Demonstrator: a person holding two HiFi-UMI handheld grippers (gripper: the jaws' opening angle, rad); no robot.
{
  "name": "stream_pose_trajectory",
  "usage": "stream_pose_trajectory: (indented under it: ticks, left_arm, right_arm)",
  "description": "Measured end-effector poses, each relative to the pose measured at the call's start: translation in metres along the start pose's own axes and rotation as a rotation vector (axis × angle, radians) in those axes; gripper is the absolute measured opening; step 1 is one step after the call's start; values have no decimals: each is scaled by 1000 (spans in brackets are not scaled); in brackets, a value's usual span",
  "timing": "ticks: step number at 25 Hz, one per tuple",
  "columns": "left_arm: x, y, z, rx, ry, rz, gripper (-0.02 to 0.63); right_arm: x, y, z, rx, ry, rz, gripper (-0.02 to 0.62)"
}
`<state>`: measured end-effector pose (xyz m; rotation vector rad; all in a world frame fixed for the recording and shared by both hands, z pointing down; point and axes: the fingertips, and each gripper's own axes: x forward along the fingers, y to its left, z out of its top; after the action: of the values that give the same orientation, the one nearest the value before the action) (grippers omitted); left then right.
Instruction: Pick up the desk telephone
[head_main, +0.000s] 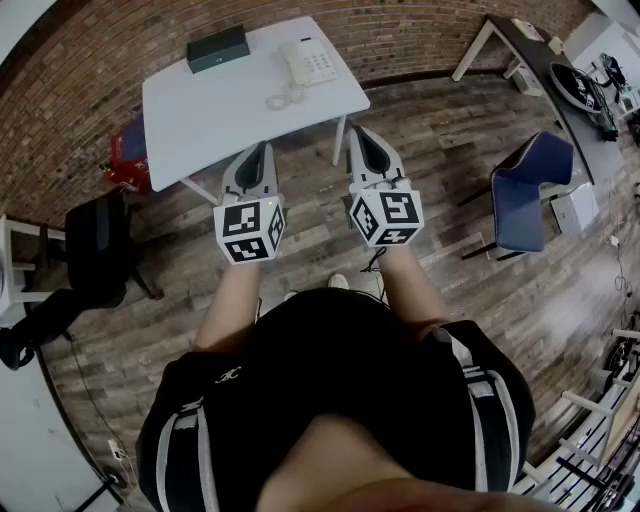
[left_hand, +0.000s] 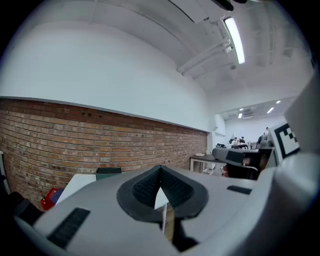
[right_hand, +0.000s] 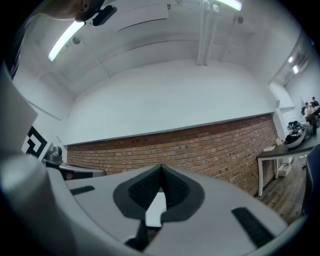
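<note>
Desk telephone (head_main: 310, 62) appears only in head view; left hand-held gripper (left_hand: 160, 174) and right hand-held gripper (right_hand: 161, 172) sit closed, empty.

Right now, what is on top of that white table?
A dark box sits toward the far left and a white phone toward the far right, with its coiled cord lying beside it. Nothing else shows on the table. What the closed box holds cannot be seen.
</note>
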<state>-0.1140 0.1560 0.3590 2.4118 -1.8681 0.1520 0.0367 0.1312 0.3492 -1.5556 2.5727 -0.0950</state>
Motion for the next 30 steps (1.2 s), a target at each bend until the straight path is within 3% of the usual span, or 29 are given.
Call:
stream_pose_trajectory:
  ticks: [9, 24, 30]
  left_arm:
    - [-2, -10, 3, -3, -3, 5, 3]
    - [23, -58, 7, -36, 4, 36, 3]
    - [26, -72, 13, -12, -8, 26, 3]
  right_arm:
    - [-9, 0, 2, 59, -19, 43, -2]
    - [-21, -52, 6, 47, -6, 80, -2]
    - [-26, -63, 6, 71, -13, 82, -2]
